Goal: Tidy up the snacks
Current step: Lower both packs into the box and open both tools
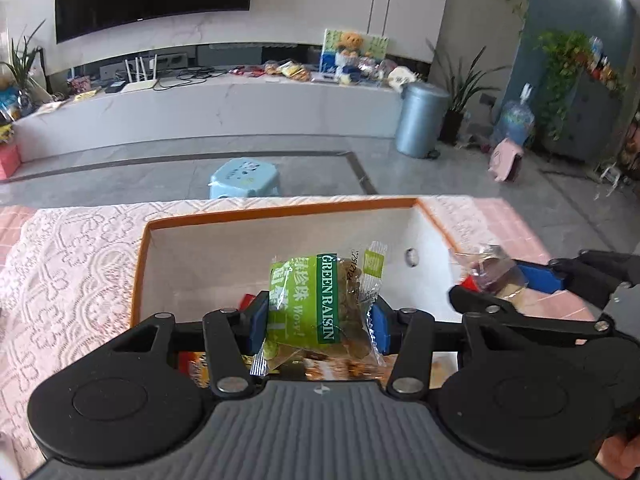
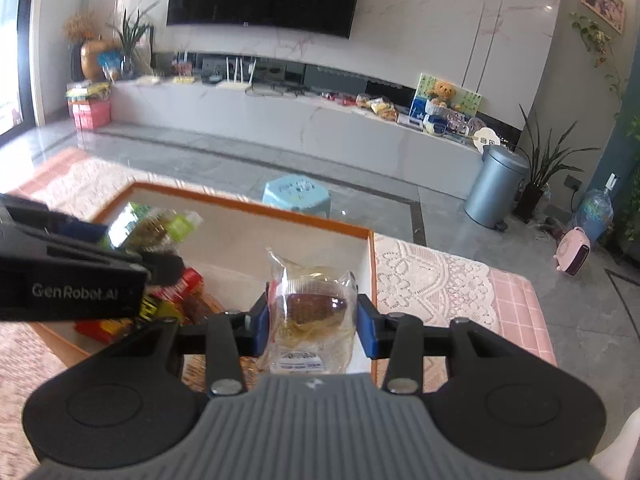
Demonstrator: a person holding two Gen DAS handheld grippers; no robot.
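Note:
An orange-rimmed white box sits on the lace-covered table; it also shows in the right wrist view. My left gripper is shut on a green raisin packet and holds it above the box; that packet appears at the left of the right wrist view. My right gripper is shut on a clear-wrapped brown pastry, over the box's right side; the pastry appears at the right of the left wrist view. Red and yellow snack packs lie in the box.
A lace cloth over a pink table surrounds the box. Beyond the table's far edge stand a blue stool and a grey bin on the floor. A TV bench runs along the back wall.

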